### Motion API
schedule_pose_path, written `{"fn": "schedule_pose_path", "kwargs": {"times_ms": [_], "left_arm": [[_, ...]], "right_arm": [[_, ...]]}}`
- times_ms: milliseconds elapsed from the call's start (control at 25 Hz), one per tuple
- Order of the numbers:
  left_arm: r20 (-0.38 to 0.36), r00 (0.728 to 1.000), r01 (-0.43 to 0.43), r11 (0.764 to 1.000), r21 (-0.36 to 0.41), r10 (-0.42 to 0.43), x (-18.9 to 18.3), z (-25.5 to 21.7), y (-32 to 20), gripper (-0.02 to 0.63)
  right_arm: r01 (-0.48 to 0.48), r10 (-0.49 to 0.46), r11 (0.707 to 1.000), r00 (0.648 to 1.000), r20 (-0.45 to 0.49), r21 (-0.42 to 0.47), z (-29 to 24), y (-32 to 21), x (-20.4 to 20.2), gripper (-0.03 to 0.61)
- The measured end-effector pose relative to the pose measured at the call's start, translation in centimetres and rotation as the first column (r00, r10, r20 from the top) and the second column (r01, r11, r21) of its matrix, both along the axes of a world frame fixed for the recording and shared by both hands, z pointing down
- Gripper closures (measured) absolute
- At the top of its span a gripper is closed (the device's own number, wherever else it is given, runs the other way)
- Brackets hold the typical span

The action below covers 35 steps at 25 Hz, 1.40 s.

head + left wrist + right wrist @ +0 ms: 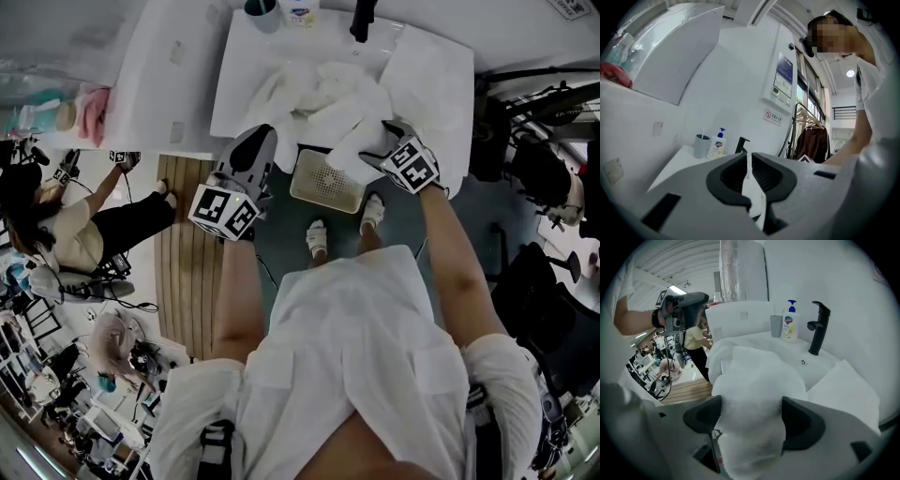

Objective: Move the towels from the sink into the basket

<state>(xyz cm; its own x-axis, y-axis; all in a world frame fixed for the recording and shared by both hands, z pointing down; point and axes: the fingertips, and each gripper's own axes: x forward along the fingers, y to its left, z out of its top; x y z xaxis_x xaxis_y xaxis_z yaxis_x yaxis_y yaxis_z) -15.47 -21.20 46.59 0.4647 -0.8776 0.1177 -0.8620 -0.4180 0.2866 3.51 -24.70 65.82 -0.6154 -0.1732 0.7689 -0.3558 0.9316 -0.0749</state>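
Several white towels (319,89) lie heaped in the white sink (246,84). The beige basket (323,183) stands on the floor just in front of it. My right gripper (380,145) hangs over the basket's right end, tilted down. Its jaws stand wide, and a bunched white towel (750,394) fills the gap between them (751,413) and bulges out above. My left gripper (261,139) is at the sink's front edge, level. Its jaws are nearly together (749,164) on a thin white fold of towel (755,201).
A black faucet (818,326), a soap bottle (790,328) and a grey cup (776,326) stand at the sink's back. A folded white cloth (431,84) lies on the right of the counter. Slatted wooden flooring (187,253) and seated people (66,225) are to the left.
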Motion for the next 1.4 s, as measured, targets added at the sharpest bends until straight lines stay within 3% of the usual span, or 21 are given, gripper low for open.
{"fn": "schedule_pose_path", "kwargs": {"times_ms": [280, 680, 1080, 1400], "left_arm": [[-0.004, 1.0, -0.004, 1.0, -0.007, 0.004, 0.5, 0.5, -0.8, 0.58], [-0.01, 1.0, -0.01, 1.0, -0.01, 0.01, 1.4, 0.6, -0.8, 0.58], [-0.019, 1.0, 0.004, 1.0, -0.005, -0.004, 1.0, 0.4, 0.4, 0.58], [-0.016, 1.0, 0.012, 1.0, 0.004, -0.012, 0.5, -0.4, 1.8, 0.58]], "right_arm": [[0.049, -0.052, 0.995, 0.998, -0.042, -0.082, 1.3, 0.6, -0.7, 0.193], [0.057, -0.059, 0.998, 0.997, -0.047, -0.033, 1.5, 0.7, -1.2, 0.202], [0.046, -0.043, 0.998, 0.997, -0.059, 0.048, 0.5, 2.1, -1.1, 0.382], [-0.022, 0.027, 0.996, 0.998, -0.064, 0.083, -0.2, 2.8, -0.9, 0.426]]}}
